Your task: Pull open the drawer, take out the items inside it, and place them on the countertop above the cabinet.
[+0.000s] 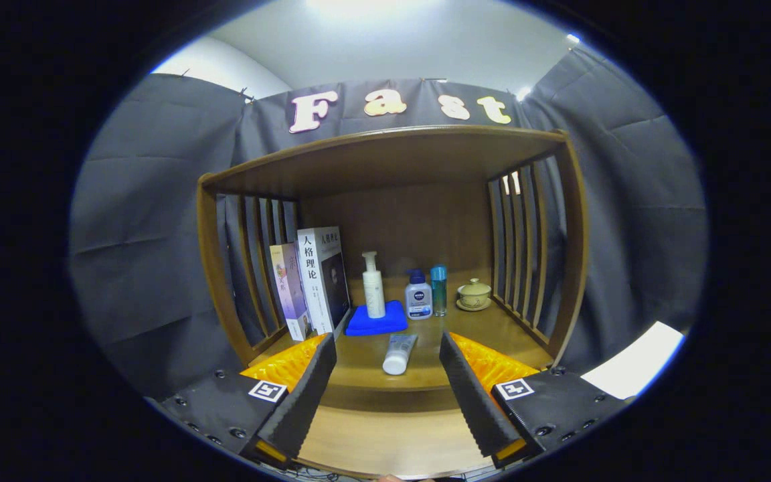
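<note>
The gripper [389, 395] hangs in front of the wooden cabinet [563, 221] with its fingers spread wide and nothing between them. Just ahead, lying on its side on the countertop [486, 328] and lined up with the gap, is a small white tube [399, 353]. Beyond it a white pump bottle [373, 286] stands on a blue cloth [377, 320], and next along come a blue-capped bottle [419, 296], a slim teal bottle [438, 289] and a little lidded cup on a saucer [474, 294]. Two books [312, 281] lean at the slatted side. A paler wooden surface [392, 438] runs under the fingers below the countertop's front edge; that is probably the top of the pulled-out drawer or its front, but the fisheye bends it too much to say for sure, and no items inside can be seen from here. If the tube has just been set down, the job now looks like backing straight off without nudging it. Then tip the fingers downward toward the drawer, keep them wide, and check what remains before reaching in.
</note>
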